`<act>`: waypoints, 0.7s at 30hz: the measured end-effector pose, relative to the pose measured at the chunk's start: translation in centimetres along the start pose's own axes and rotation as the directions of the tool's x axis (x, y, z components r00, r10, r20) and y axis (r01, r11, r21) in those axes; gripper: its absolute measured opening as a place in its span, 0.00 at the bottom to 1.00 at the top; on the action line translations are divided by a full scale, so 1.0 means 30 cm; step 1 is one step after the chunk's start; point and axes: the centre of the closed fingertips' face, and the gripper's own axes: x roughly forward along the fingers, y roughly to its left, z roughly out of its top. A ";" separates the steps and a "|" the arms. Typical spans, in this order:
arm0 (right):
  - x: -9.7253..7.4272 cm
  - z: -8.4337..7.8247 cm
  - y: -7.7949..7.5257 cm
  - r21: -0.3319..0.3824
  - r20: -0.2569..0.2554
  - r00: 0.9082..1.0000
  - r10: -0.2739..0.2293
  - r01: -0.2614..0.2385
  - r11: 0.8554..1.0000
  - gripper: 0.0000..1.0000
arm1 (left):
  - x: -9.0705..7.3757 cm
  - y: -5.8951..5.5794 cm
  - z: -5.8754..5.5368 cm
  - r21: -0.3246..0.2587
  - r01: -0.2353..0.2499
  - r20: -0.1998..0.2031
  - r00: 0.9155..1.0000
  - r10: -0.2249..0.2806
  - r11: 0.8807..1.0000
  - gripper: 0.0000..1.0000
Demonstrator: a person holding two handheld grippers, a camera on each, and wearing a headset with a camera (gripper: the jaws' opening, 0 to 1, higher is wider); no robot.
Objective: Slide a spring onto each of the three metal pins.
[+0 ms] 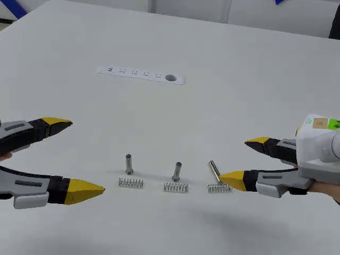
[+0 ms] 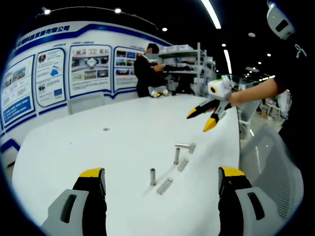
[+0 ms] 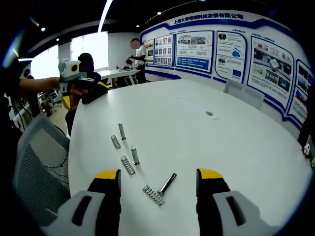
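Showing a white table (image 1: 239, 48) with a socket strip (image 1: 141, 75) set flush into its top. In the left gripper view, poster boards (image 2: 88, 69) trimmed in blue line the wall under ceiling spotlights, and a person (image 2: 147, 73) stands at the table's far end near shelves (image 2: 189, 69). In the right gripper view, a mesh chair (image 3: 39, 162) stands at the table's edge.

Left: the left gripper (image 1: 87, 155) hovers over the table, its yellow-tipped jaws spread wide and holding nothing.

Centre: three short grey metal pins form a row, each with a small coiled spring lying flat just in front of it. The left pin (image 1: 128, 163) and the middle pin (image 1: 177, 171) stand upright, apart from the left spring (image 1: 130, 183) and the middle spring (image 1: 176, 187). The right pin (image 1: 214, 170) lies on its side, its near end meeting the right spring (image 1: 219, 187).

Right: the right gripper (image 1: 232, 160) hovers just beside the right pin, jaws wide and empty, one tip close to the right spring.
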 end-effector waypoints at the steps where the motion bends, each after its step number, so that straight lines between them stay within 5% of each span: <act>1: 0.006 -0.004 -0.002 0.001 -0.006 1.000 -0.002 0.002 1.000 0.61 | 0.001 -0.001 -0.003 -0.001 0.002 -0.002 1.000 -0.002 1.000 0.97; 21: 0.136 -0.072 -0.073 0.105 -0.056 0.998 -0.010 0.016 0.994 0.50 | -0.004 0.019 -0.002 -0.021 -0.013 0.005 1.000 0.013 1.000 0.96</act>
